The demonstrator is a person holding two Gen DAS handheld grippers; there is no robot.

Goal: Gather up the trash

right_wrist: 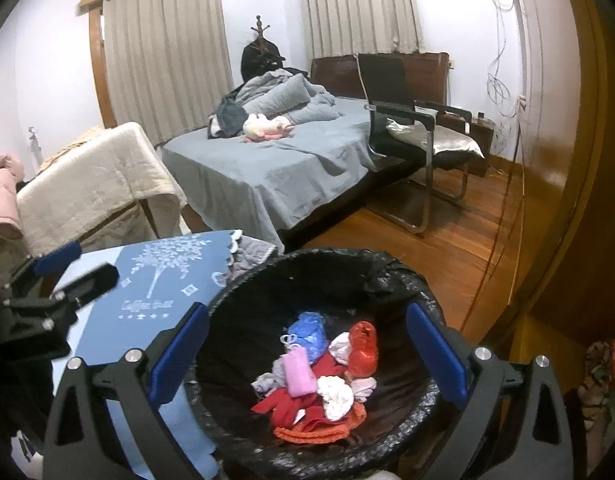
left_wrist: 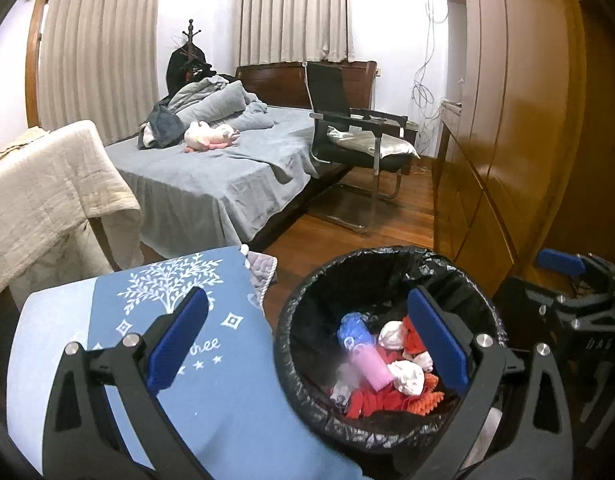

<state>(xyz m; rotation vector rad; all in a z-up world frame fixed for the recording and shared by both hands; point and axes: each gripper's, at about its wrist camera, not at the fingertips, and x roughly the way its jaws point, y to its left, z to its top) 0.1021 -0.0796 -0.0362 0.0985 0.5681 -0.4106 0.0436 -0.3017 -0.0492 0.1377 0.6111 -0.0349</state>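
Note:
A round bin with a black liner (left_wrist: 307, 300) (right_wrist: 267, 280) stands on the floor beside a table with a blue cloth (left_wrist: 211, 400) (right_wrist: 155, 280). Inside lie a pink bottle (left_wrist: 373, 368) (right_wrist: 297, 372), a blue bag (left_wrist: 353, 330) (right_wrist: 307, 330), white crumpled paper (left_wrist: 405, 376) (right_wrist: 335, 396), a red crinkled bag (right_wrist: 361, 346) and red and orange cloth (right_wrist: 307, 420). My left gripper (left_wrist: 307, 344) is open and empty, straddling the bin's left rim. My right gripper (right_wrist: 307, 356) is open and empty above the bin. The pink bottle looks blurred in the left view.
A bed with grey sheets (left_wrist: 211, 176) and a pink plush toy (left_wrist: 211, 136) lies behind. A black chair (left_wrist: 347, 128) stands on the wood floor. A wooden wardrobe (left_wrist: 507, 120) is on the right. A cream blanket (left_wrist: 47, 192) drapes a chair on the left.

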